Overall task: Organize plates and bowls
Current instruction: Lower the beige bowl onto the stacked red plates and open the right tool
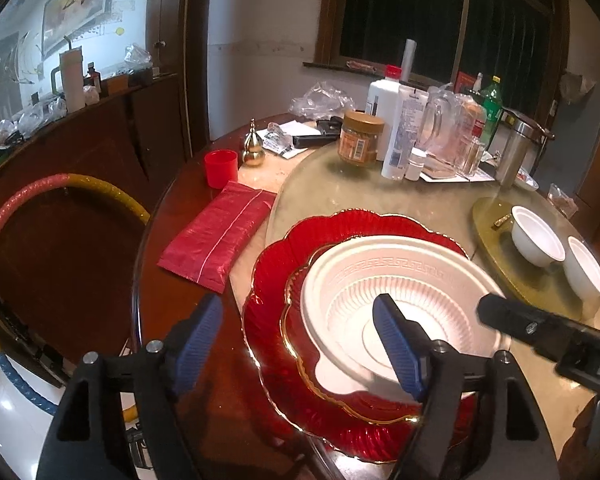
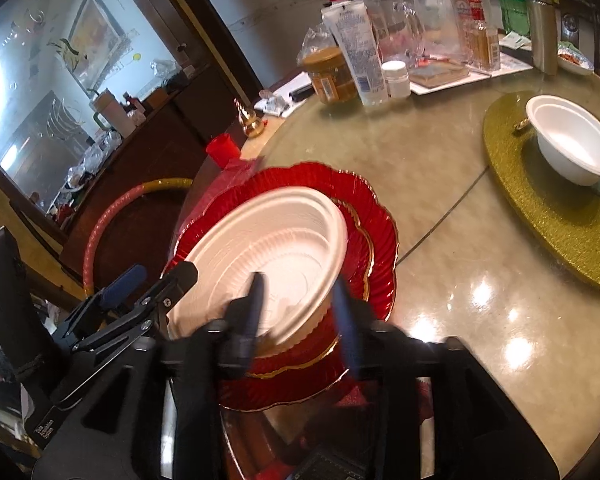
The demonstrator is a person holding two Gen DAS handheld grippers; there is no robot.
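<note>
The large white bowl [image 1: 400,304] sat on a small red gold-rimmed plate [image 1: 300,292], itself stacked on a wider red scalloped plate [image 1: 268,280], at the near edge of the round table [image 1: 340,192]; in the right wrist view the bowl looked blurred and tilted. The left gripper [image 1: 296,344] was released, its blue pads spread wide, one pad over the bowl's hollow and the other out past the plates' left edge, neither pressing on anything. The right gripper [image 2: 300,304] was also released; its jaws stood apart astride the bowl's near rim, though blur hid whether a pad brushed it.

To the right lay a gold glittery charger [image 2: 540,216] bearing a small white bowl [image 2: 572,140]; the left view showed a second small white bowl [image 1: 584,268] just beside the first. A red foil packet [image 1: 216,232] lay just left of the plates, a red cup [image 1: 220,168] and a brass gourd [image 1: 253,146] behind it. The far side was crowded: a peanut-butter jar [image 1: 360,138], a white tube [image 1: 404,132], a glass jug [image 1: 440,124], a green bottle [image 1: 490,108], a steel flask [image 1: 514,152]. A hoop [image 1: 28,200] stood against the cabinet off the left edge.
</note>
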